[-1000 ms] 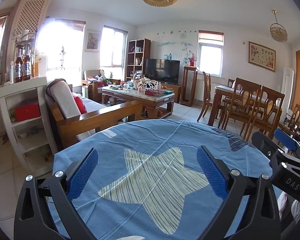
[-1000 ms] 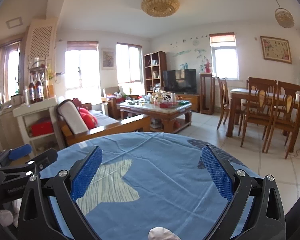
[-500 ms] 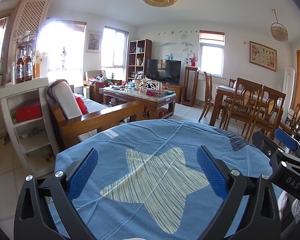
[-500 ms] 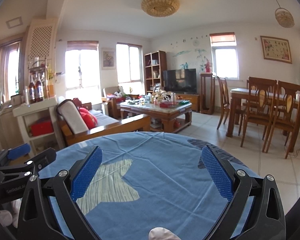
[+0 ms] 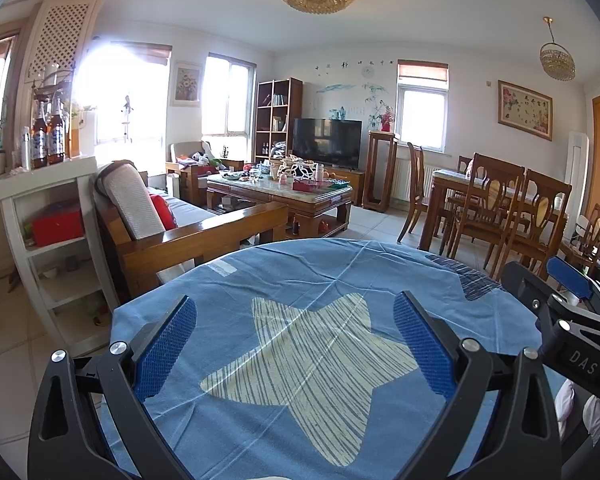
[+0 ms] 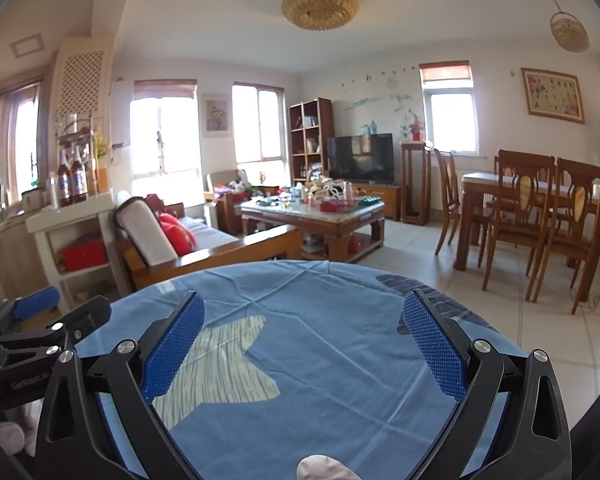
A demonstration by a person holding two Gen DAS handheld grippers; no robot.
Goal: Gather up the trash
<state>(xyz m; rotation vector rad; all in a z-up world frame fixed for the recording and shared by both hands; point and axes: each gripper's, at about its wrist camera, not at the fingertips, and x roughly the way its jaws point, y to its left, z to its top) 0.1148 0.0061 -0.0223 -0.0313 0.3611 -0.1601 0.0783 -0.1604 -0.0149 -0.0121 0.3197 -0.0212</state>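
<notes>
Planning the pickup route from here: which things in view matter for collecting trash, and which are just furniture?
For the job:
- left gripper, open, empty
- right gripper, open, empty
- cluttered coffee table; whether anything on it is trash, cannot tell

Just lying about:
- blue cloth, nothing on it
- sofa
- bottles
- dining chairs
- TV

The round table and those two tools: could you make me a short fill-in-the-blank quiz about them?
1. The cloth on the round table is mostly ____.
2. Its big pale printed shape is a ____.
3. Both the left tool and the right tool have their jaws ____.

Missing words: blue; star; open
</notes>
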